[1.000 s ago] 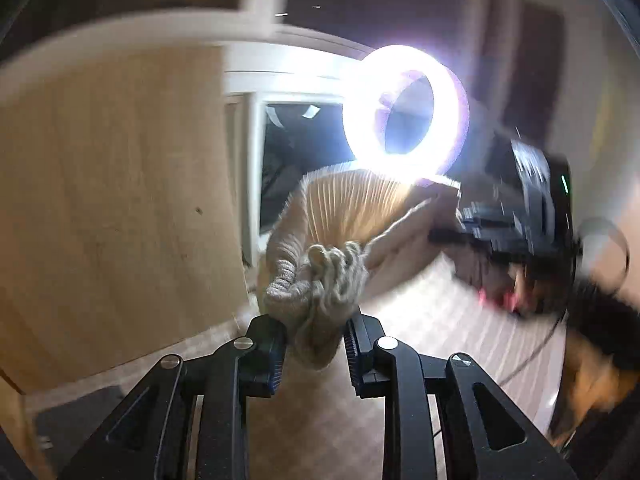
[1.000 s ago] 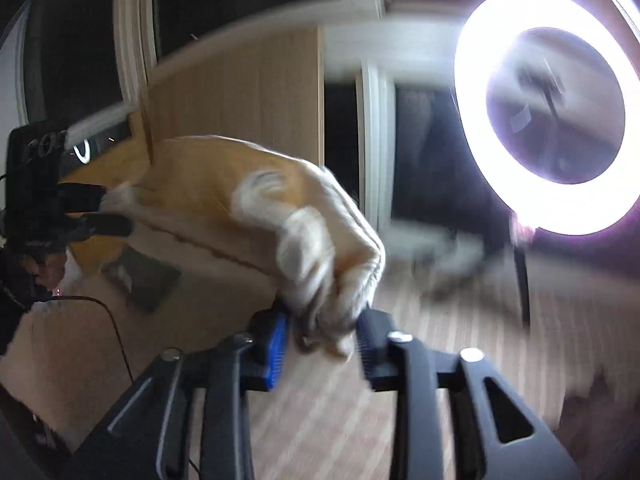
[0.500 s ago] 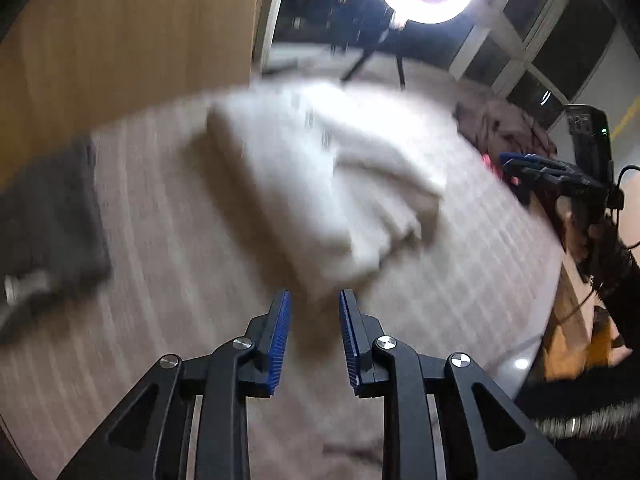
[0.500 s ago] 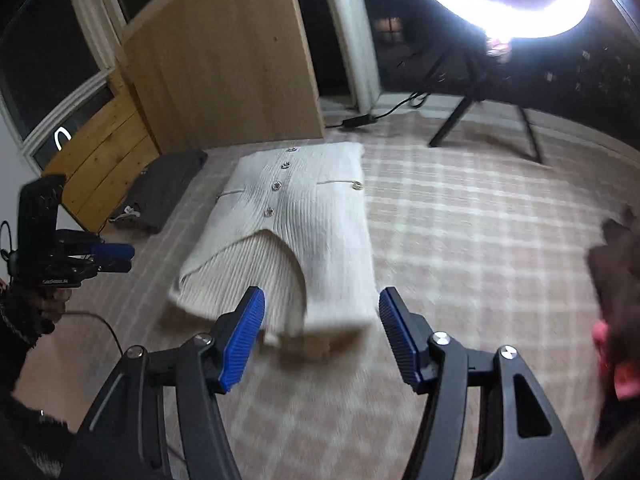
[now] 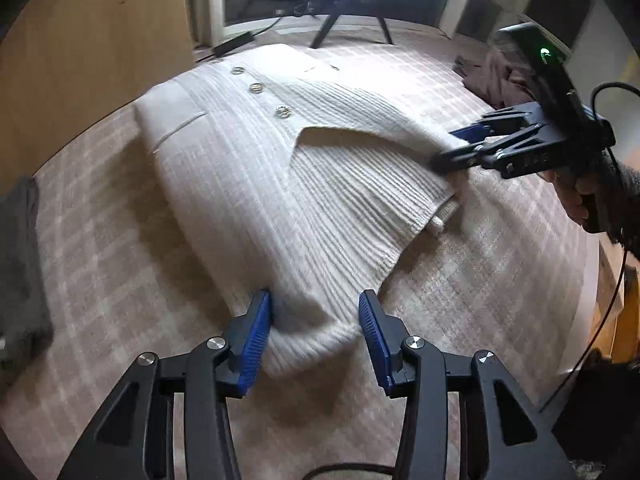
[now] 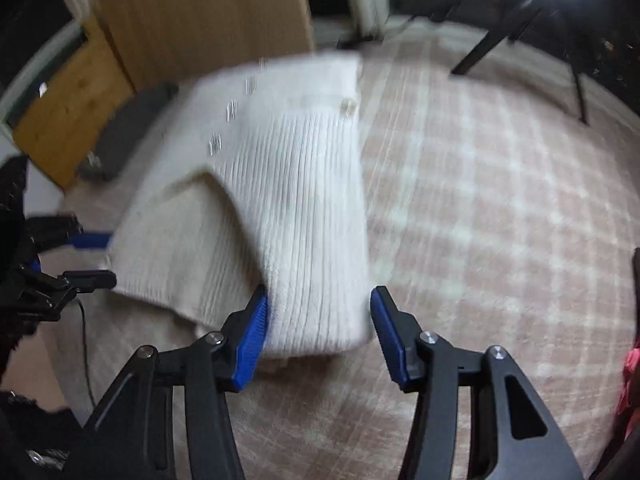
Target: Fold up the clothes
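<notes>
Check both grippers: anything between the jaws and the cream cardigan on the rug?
Nothing visible. The left gripper stands open over the near corner of the cream cardigan; its jaws have just been opening, with the knit between them. The right gripper is open at the other near corner, jaws just closing a little. The checked rug nearby is bare.

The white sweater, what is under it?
The sweater lies on a checked rug, which shows all around it. Its top part is folded over its own lower part. Anything else beneath is covered and cannot be seen.
</notes>
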{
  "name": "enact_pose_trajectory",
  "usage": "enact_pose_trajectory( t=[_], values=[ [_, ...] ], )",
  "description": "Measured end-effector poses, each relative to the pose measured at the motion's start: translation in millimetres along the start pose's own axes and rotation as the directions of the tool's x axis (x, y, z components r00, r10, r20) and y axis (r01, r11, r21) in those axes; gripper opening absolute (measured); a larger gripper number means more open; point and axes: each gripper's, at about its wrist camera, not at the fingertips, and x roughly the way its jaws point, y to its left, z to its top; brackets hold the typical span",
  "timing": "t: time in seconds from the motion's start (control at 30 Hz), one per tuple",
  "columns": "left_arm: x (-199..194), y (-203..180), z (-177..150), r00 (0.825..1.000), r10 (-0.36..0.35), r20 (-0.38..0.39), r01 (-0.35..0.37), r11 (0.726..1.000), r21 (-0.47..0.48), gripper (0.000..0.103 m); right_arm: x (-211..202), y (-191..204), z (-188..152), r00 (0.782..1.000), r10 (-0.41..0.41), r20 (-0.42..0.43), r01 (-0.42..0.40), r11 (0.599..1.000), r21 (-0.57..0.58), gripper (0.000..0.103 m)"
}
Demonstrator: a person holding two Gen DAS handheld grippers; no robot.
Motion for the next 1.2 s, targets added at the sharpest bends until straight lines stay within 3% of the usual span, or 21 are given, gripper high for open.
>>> enact_pose_trajectory(
  t=[0.07,0.2,0.27,0.33,0.4,0.47,0.6,0.8,0.9,1.2],
  values=[
    [-17,18,6,0.999,-0.015,0.047,0.02,0.994,-0.109,0.042,-3,-6,11,1.0,0.011,0.017,-0.012,1.0,0.027,0.061],
    [-24,58,22,0.996,0.013,0.087,0.012,0.959,-0.283,0.042,5,-8,31,0.998,0.044,-0.048,-0.043,0.999,0.024,0.061],
    [-26,79,24,0.997,-0.022,0.081,0.05,0.927,-0.371,0.041,-4,-4,28,0.989,0.115,-0.092,-0.117,0.993,-0.021,0.061],
    [-38,91,20,0.993,-0.038,0.112,0.081,0.908,-0.41,0.041,-22,5,18,0.989,0.103,-0.108,-0.115,0.987,-0.112,0.061],
    [-46,94,19,0.993,-0.014,0.12,0.062,0.911,-0.408,0.042,-38,9,14,0.993,0.084,-0.086,-0.098,0.981,-0.166,0.061],
    [-42,96,20,0.994,-0.002,0.107,0.046,0.909,-0.414,0.042,-42,-5,21,0.995,0.093,-0.046,-0.097,0.991,-0.093,0.061],
    [-15,94,24,0.997,-0.046,0.056,0.066,0.892,-0.447,0.042,-3,-32,45,0.995,0.093,-0.029,-0.091,0.994,0.058,0.061],
    [11,74,32,0.998,-0.062,0.012,0.062,0.905,-0.422,0.043,48,-18,50,0.993,0.092,-0.075,-0.091,0.996,0.016,0.061],
    [16,66,32,0.999,-0.038,0.002,0.036,0.913,-0.406,0.047,48,-9,47,0.993,0.09,-0.074,-0.091,0.996,-0.019,0.061],
    [31,43,35,0.998,-0.061,-0.024,0.048,0.925,-0.377,0.048,57,-7,45,0.986,0.143,-0.087,-0.145,0.989,-0.022,0.063]
  ],
)
